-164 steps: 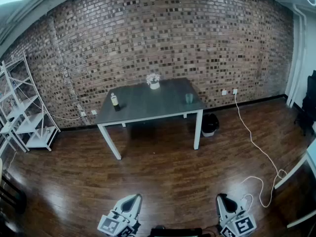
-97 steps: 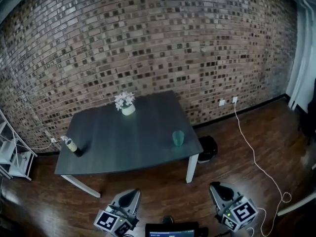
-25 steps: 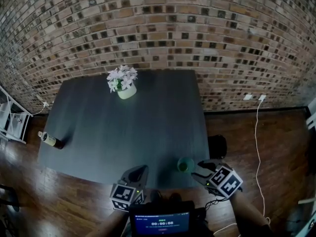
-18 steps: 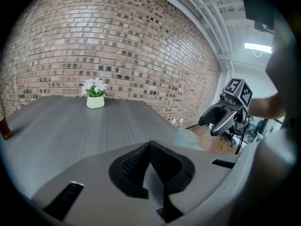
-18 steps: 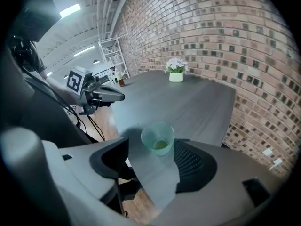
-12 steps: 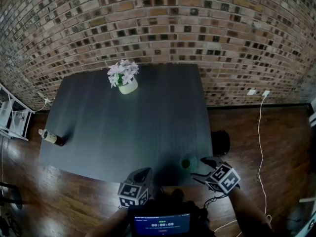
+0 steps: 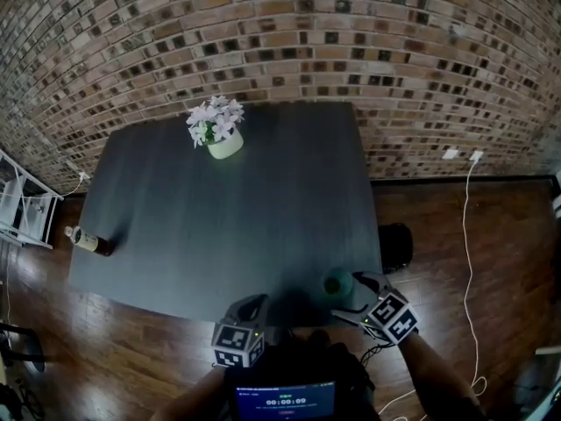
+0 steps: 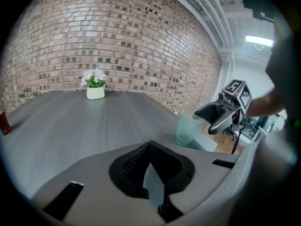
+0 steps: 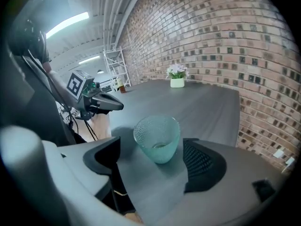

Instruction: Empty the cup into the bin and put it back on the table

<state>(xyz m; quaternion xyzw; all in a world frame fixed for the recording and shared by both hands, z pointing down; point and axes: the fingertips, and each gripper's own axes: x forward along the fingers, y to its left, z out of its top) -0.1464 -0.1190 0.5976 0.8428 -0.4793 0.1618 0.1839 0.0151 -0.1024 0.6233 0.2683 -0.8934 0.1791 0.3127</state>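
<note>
Newly astride cup (image 9: 157, 140): right tongs (image 7: 351, 295) (wider)

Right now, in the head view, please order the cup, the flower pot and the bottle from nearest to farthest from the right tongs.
The right tongs have just been opening; the cup stands between them, not gripped.
1. cup: near right corner of the table.
2. flower pot: far side, left of middle.
3. bottle: left edge.

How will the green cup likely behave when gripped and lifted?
The cup looks like dimpled glass: probably rigid and breakable, though grippier than smooth glass. It narrows towards its base, so it may tip easily. Little inside, so likely light.
</note>
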